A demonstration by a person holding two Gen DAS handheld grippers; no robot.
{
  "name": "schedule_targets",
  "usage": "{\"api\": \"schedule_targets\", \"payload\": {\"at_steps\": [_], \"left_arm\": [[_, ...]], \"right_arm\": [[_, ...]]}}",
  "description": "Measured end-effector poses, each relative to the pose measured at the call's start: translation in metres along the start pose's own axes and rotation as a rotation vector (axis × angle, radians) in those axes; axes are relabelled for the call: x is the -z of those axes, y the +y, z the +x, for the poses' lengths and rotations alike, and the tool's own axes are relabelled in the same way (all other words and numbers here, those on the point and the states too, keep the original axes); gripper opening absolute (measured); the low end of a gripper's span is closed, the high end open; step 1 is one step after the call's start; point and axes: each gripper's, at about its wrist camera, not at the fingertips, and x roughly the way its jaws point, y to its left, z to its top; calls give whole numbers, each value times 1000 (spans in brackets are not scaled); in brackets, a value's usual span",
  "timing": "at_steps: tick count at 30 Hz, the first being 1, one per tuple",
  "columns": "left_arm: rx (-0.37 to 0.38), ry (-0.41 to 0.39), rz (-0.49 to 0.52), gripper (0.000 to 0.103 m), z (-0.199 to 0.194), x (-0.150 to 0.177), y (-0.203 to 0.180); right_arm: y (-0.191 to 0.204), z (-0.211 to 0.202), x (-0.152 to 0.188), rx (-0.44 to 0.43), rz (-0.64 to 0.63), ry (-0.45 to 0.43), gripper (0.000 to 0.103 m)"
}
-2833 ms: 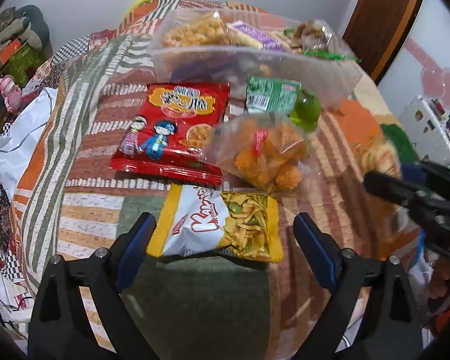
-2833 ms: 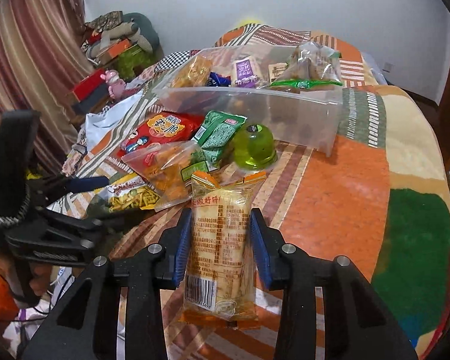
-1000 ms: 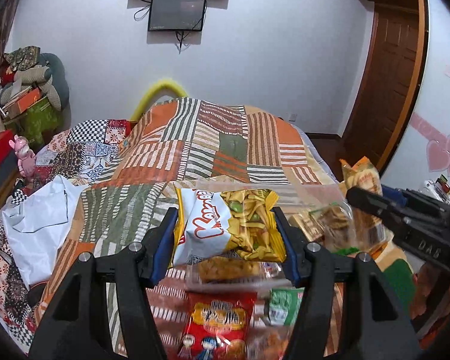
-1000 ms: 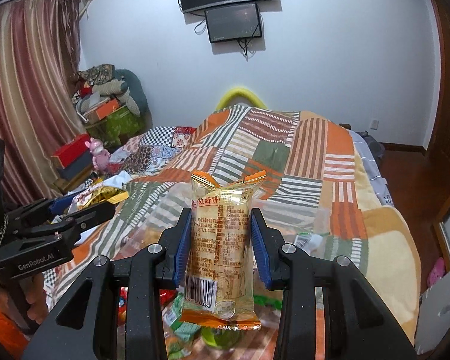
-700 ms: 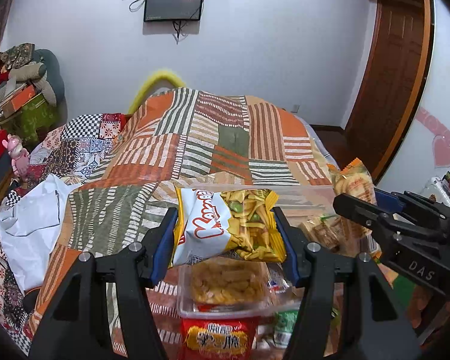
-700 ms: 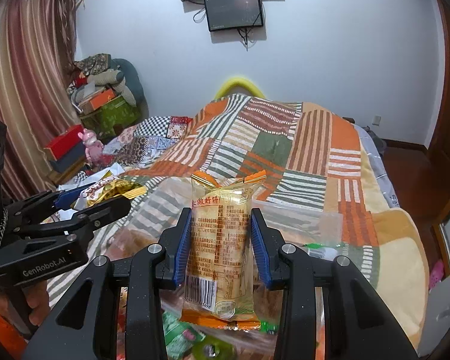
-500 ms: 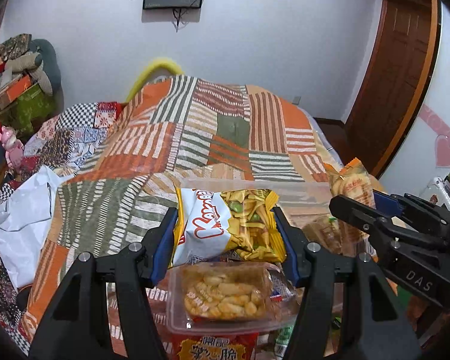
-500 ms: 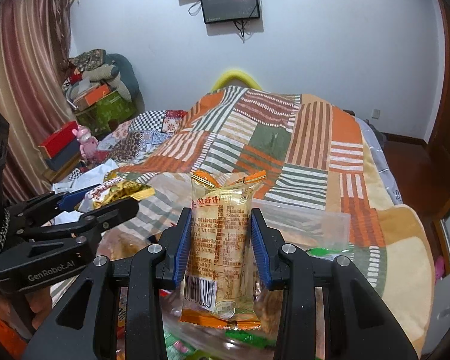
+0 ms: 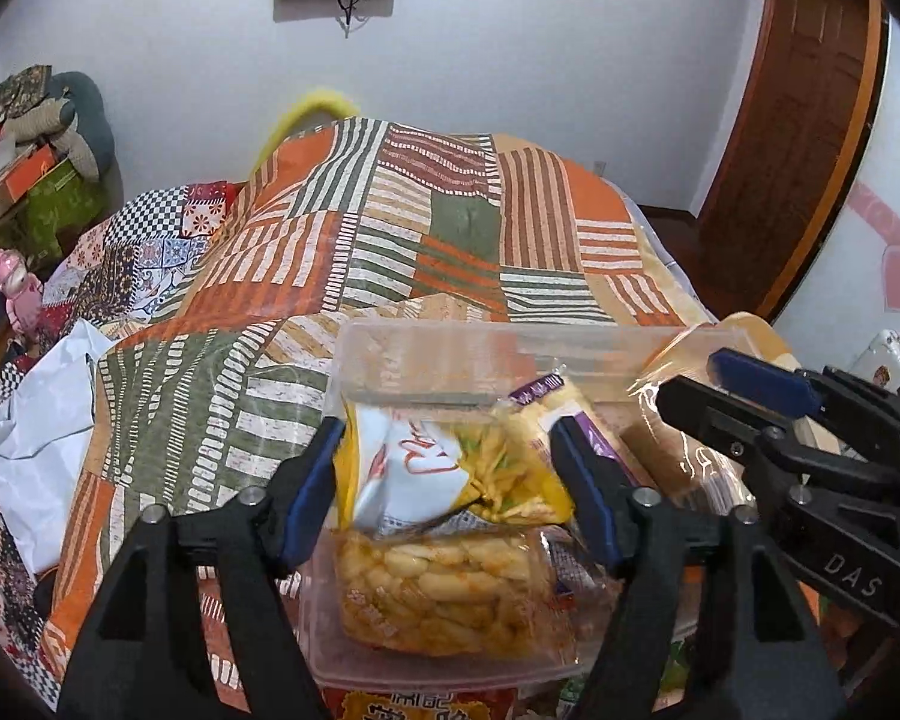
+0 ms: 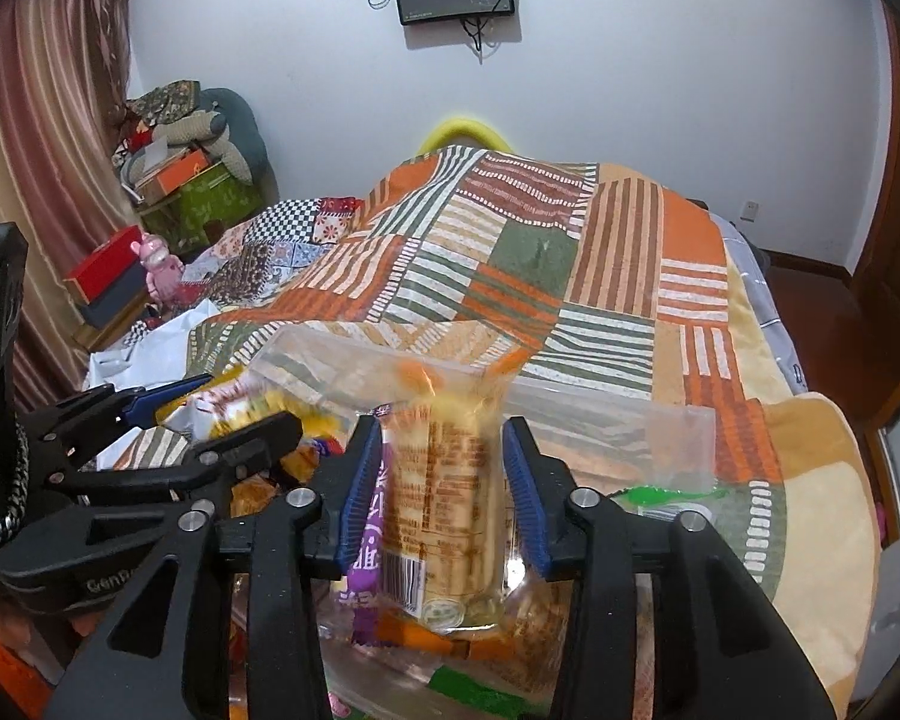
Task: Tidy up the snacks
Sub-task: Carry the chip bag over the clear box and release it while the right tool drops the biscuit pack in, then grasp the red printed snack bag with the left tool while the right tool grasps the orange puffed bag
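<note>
I have both tongs over the clear plastic storage box [image 9: 354, 360] that sits on the bed's orange, green and brown patchwork blanket [image 9: 450, 228]. My left tongs [image 9: 450, 480] look spread: the yellow and white chip bag [image 9: 444, 474] lies between the blue pads, blurred, with a gap showing at the left pad, above a clear pack of pale orange crackers [image 9: 438, 588] inside the box. My right tongs [image 10: 444, 480] also look parted; the clear orange-trimmed biscuit packet [image 10: 444, 510] stands upright and blurred between them, with gaps at both pads, its lower end among the snacks in the box. Just left of it is a purple-labelled wrapper [image 10: 369, 534], and to the right, further in the box, a green-edged bag [image 10: 666, 495]. In the left view the right tongs reach in from the right, over the box's right end.
</note>
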Motion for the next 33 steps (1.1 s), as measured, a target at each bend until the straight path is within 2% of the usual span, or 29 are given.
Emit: {"api": "schedule_targets", "payload": {"at_steps": [6, 14, 20, 26, 33], "left_arm": [[2, -36, 12, 75, -25, 4, 0], [11, -59, 6, 78, -66, 14, 3], [-4, -66, 14, 86, -98, 32, 8], [-22, -32, 24, 89, -112, 59, 18], [-35, 66, 2, 90, -99, 94, 36]], "right_arm": [[2, -17, 3, -3, -10, -27, 51], [8, -45, 15, -40, -18, -32, 52], [13, -62, 33, -56, -33, -18, 52], [17, -65, 56, -90, -21, 27, 52], [33, -52, 84, -137, -35, 114, 53]]}}
